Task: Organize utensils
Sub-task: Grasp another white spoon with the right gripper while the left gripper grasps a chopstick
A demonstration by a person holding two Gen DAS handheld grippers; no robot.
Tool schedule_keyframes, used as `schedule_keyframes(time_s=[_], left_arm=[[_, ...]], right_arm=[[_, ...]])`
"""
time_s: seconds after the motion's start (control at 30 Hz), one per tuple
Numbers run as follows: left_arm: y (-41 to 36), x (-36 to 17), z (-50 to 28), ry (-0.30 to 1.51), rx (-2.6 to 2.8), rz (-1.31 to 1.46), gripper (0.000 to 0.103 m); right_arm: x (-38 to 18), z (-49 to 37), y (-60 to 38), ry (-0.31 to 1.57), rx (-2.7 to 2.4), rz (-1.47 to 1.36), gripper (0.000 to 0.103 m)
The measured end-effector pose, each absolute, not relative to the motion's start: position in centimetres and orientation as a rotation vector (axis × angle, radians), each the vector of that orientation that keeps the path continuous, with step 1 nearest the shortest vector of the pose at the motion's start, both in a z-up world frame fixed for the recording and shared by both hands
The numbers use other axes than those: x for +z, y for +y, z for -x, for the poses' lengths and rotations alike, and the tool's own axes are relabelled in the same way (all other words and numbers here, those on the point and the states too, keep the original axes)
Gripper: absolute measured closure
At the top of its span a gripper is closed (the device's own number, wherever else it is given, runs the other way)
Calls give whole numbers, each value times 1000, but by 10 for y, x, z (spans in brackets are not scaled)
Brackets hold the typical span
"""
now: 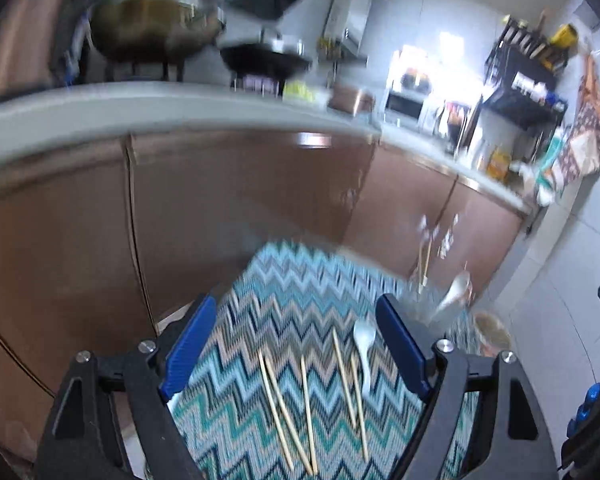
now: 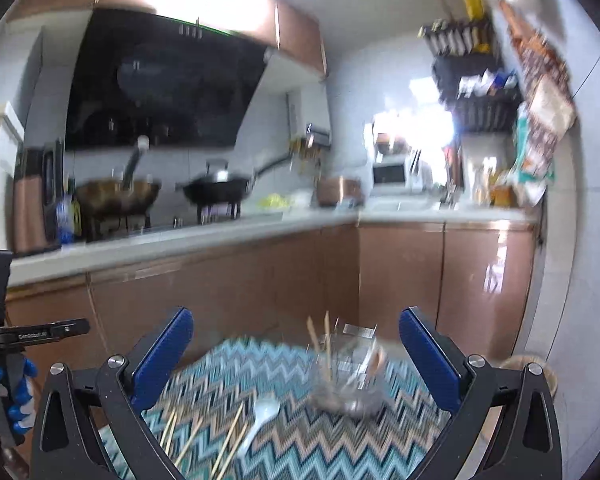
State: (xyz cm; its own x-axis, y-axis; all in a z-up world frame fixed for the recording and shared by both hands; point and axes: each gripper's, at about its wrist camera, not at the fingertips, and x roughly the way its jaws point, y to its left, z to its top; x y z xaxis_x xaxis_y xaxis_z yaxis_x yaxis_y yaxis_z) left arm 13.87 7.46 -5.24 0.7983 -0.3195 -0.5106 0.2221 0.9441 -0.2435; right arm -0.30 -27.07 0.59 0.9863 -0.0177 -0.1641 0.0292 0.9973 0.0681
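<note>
left claw (image 1: 296, 352): jaws spread, empty, over loose chopsticks (image 1: 288, 412) | right claw (image 2: 296, 356): jaws wide apart, empty | white spoon (image 2: 260, 416): flat on zigzag cloth (image 2: 300, 440) covering tabletop, beside chopsticks | glass holder (image 2: 348, 380): holds upright chopsticks and a spoon

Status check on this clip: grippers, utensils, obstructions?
Both hand-held grippers open, empty. Chopsticks and white spoon loose on zigzag cloth. Glass holder partly filled. Nothing blocking.
</note>
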Motion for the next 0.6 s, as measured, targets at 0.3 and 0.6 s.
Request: schedule_keyframes(time_s=[0.3, 0.6], left_arm=[[67, -157, -229, 985, -330, 290, 53], [56, -236, -303, 1225, -281, 324, 75]], right_arm=[[-72, -81, -252, 538, 88, -64, 4], [-151, -152, -249, 813, 191, -113, 30]])
